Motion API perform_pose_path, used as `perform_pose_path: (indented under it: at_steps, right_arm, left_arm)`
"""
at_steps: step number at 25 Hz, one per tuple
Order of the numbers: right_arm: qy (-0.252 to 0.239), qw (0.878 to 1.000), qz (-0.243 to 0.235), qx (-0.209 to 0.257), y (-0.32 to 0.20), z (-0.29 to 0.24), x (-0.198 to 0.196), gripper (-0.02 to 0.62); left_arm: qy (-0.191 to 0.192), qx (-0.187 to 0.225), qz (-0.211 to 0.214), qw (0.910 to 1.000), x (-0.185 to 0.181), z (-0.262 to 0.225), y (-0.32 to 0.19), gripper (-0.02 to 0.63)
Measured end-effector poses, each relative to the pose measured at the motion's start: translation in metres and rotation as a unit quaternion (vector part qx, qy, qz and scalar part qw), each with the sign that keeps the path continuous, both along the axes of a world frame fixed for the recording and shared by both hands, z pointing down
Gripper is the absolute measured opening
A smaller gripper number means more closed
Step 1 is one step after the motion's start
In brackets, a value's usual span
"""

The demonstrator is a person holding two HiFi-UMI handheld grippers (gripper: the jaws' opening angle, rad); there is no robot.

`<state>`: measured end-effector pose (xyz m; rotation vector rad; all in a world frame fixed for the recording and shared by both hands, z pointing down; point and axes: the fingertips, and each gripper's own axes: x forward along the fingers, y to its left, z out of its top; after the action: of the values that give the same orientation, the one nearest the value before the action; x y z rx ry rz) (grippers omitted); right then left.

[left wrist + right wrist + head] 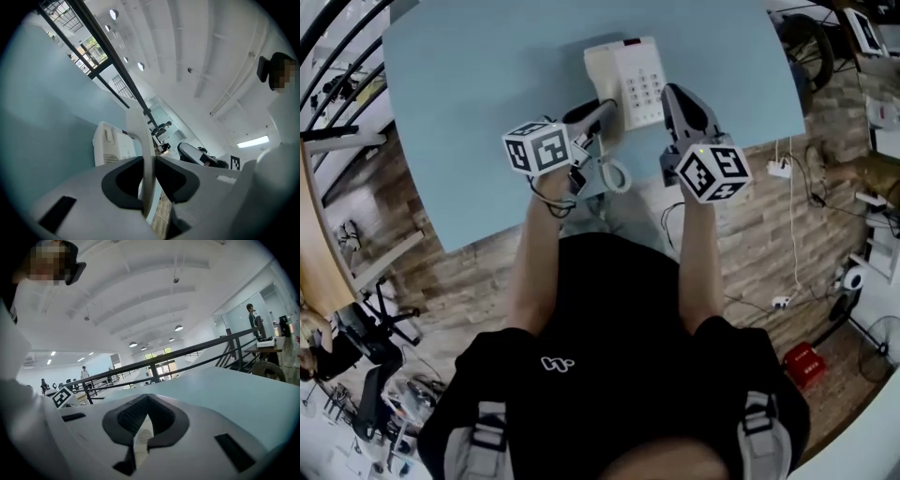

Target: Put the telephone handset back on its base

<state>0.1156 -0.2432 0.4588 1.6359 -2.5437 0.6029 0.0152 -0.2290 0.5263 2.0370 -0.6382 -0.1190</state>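
Forward reach both forearms (534, 253); left gripper (600, 117) pinches the handset (140, 131)

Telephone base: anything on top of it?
Its keypad and bare cradle show; the handset sits in the left hand-held gripper, which covers the near-left corner of the base.
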Motion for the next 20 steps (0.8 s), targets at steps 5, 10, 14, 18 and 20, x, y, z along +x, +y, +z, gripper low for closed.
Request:
perform_pose_path:
  at_steps: [5, 10, 14, 18, 20]
  right_arm:
    - [0.0, 1.0, -0.012, -0.01, -0.015, 0.007, 0.003, -0.006]
    - [0.0, 1.0, -0.025, -0.015, -0.027, 0.012, 0.0, -0.006]
    - [0.003, 0.999, -0.025, -0.024, -0.03, 0.019, 0.006, -0.006]
    - [0.005, 0.999, -0.024, -0.026, -0.033, 0.02, 0.011, -0.006]
    - [0.006, 0.999, -0.025, -0.026, -0.034, 0.019, 0.013, -0.006]
  left_arm:
    - [0.029, -0.028, -0.027, 0.9988, 0.007, 0.015, -0.013, 0.081]
    - [0.037, -0.044, -0.051, 0.997, 0.007, 0.034, -0.026, 0.081]
    - [0.058, -0.056, -0.066, 0.9945, 0.01, 0.042, -0.034, 0.081]
    - [0.05, -0.066, -0.067, 0.9943, 0.013, 0.054, -0.038, 0.081]
    - [0.059, -0.071, -0.064, 0.9936, 0.015, 0.055, -0.039, 0.081]
